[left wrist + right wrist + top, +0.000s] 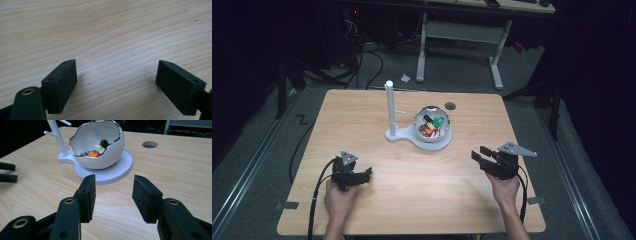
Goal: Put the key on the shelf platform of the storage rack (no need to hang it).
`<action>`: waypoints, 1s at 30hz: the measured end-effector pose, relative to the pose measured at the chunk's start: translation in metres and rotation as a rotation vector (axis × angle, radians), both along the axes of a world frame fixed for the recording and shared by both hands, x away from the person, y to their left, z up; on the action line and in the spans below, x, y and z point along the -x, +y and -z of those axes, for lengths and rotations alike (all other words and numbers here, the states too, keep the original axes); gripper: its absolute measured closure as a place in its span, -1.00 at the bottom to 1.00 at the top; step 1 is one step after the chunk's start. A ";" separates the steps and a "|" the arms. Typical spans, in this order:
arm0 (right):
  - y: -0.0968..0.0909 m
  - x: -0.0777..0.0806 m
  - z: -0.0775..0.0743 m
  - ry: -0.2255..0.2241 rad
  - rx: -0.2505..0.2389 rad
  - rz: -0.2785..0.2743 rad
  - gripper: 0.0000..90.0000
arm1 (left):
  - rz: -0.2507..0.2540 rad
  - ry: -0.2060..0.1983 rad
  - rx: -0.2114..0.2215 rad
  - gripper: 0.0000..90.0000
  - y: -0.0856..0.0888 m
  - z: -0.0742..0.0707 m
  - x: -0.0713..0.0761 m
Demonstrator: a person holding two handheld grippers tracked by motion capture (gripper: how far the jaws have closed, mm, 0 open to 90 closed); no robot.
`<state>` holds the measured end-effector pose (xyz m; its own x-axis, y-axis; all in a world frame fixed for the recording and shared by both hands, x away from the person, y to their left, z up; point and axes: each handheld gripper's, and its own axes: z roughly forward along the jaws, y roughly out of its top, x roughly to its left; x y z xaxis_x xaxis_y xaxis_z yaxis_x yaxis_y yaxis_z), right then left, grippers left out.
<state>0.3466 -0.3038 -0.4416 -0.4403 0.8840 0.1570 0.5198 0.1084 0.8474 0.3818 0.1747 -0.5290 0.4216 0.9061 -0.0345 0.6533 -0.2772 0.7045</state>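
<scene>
While its two black jaws stand wide apart with nothing between them, the left gripper [117, 85] hangs low over bare wooden table [112, 32], casting a soft shadow beside its left jaw. From the high view this left gripper [362, 175] sits near the table's near-left part, gripped from behind by the person's left hand [339, 197], a cable trailing back off the near edge and a grey three-cornered plate on top.

The right gripper [113, 192] likewise has its jaws spread, nothing held, and it points across the table at a white egg-shaped bowl [100, 147] with a jagged silver rim. That bowl lies just ahead of the jaws, resting on a flat white round base [120, 167]. Inside the bowl are small coloured pieces [96, 152], orange, yellow and black among them; what they are is too small to tell. Ahead and to the left of the jaws a white post [58, 137] with short side pegs rises from the same base. Ahead and to the right, beyond the bowl, is a round hole [149, 144] in the tabletop.

In the high view the right gripper [479, 155] is at the near-right part of the table, held by the right hand [504, 187], well apart from the left one, with the bowl [432, 125] farther off between them.
</scene>
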 end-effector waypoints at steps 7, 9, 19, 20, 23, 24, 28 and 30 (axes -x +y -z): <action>0.002 -0.002 0.010 0.022 0.013 -0.003 0.20 | -0.001 -0.001 0.001 -0.61 0.000 0.000 0.000; 0.003 -0.002 0.012 0.024 0.014 -0.001 0.20 | -0.001 -0.001 0.001 -0.61 0.000 0.000 0.000; 0.009 -0.005 0.026 0.046 0.060 0.001 0.20 | -0.001 -0.001 0.001 -0.61 0.000 0.000 0.000; 0.010 -0.006 0.027 0.047 0.057 0.002 0.20 | -0.001 -0.001 0.001 -0.61 0.000 0.000 0.000; 0.010 -0.007 0.031 0.054 0.057 0.001 0.20 | -0.001 -0.001 0.001 -0.61 0.000 0.000 0.000; 0.012 -0.008 0.034 0.060 0.070 0.000 0.20 | -0.001 -0.001 0.001 -0.61 0.000 0.000 0.000; 0.013 -0.011 0.038 0.065 0.090 -0.001 0.18 | -0.001 -0.001 0.001 -0.61 0.000 0.000 0.000; 0.015 -0.012 0.040 0.071 0.101 0.004 0.17 | -0.001 -0.001 0.001 -0.61 0.000 0.000 0.000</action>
<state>0.3591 -0.2890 -0.4819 -0.4280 0.8986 0.0972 0.5784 0.1897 0.7934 0.3818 0.1746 -0.5290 0.4205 0.9066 -0.0352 0.6531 -0.2756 0.7053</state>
